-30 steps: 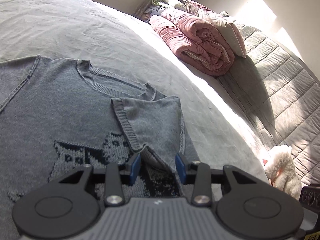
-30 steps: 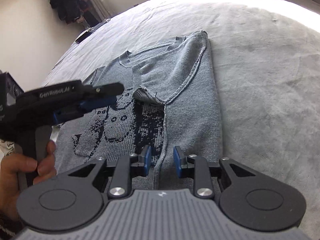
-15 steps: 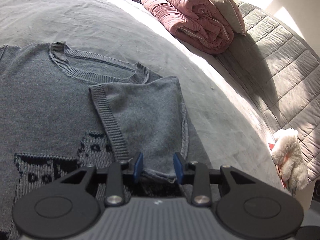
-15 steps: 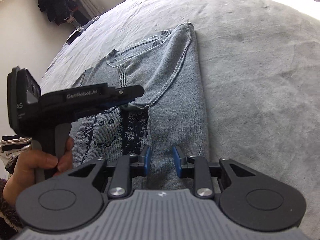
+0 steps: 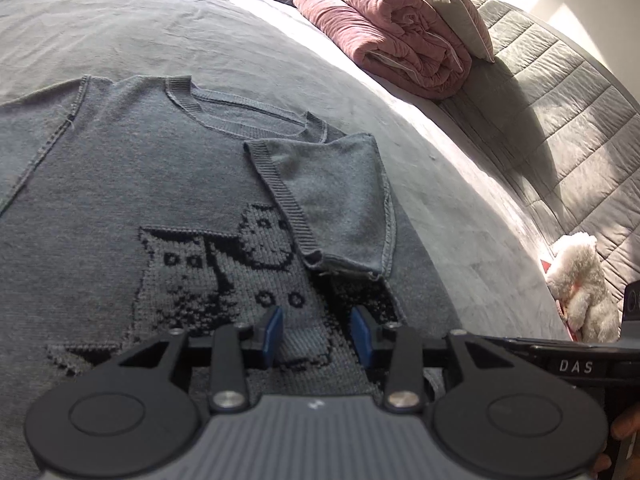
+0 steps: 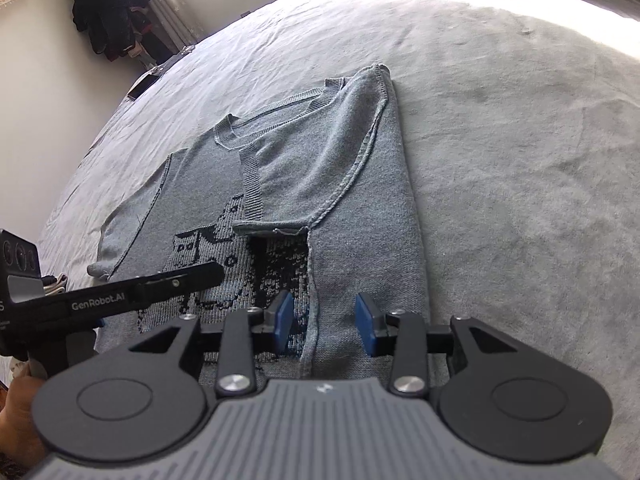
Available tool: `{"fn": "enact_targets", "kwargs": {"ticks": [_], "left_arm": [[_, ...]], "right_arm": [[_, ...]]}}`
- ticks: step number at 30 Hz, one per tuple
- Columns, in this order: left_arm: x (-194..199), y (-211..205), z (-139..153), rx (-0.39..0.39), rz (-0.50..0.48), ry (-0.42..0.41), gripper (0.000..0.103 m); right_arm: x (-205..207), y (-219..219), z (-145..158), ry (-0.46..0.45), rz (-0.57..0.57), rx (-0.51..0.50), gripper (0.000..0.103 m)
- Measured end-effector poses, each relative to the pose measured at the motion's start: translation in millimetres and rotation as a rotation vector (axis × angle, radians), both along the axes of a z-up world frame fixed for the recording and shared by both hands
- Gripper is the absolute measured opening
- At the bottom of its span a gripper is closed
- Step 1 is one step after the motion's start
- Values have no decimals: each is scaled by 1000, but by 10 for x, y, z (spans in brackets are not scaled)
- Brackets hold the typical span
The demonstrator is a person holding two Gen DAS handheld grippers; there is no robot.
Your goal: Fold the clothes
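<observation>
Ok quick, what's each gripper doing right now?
Left gripper: open, empty, above the sweater.
Right gripper: open, empty, over the folded side.

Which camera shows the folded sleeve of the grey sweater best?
The left wrist view: the folded sleeve lies whole and near, with its ribbed cuff and stitched seam clear. The right wrist view shows the sleeve too, but farther off and foreshortened.

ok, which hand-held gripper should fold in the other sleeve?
Left hand-held gripper: it hangs open nearer the grey knit cat sweater's unfolded sleeve; the right one is over the folded side.
</observation>
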State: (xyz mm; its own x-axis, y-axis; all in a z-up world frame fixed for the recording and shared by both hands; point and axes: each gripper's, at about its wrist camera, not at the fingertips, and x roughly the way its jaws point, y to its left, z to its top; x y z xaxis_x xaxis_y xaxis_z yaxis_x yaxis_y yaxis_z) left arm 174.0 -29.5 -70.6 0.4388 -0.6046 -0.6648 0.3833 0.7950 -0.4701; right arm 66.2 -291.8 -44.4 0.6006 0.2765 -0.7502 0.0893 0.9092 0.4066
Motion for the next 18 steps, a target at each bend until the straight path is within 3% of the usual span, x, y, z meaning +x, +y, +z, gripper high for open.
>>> {"fn": "enact_targets", "kwargs": {"ticks": [4, 9, 12, 18], "left_arm": [[194, 59, 24, -12, 76, -20, 47], [476, -65, 13, -12, 125, -89, 47], [662, -140, -38, -24, 157, -114, 47], [871, -206, -172, -83, 186, -145, 45]], "right_arm": [[23, 37, -7, -26, 2, 0, 39], [114, 168, -26, -197, 35, -71, 39], [172, 247, -43, -288, 55, -113, 34], [333, 345, -151, -310, 82, -158, 33]]}}
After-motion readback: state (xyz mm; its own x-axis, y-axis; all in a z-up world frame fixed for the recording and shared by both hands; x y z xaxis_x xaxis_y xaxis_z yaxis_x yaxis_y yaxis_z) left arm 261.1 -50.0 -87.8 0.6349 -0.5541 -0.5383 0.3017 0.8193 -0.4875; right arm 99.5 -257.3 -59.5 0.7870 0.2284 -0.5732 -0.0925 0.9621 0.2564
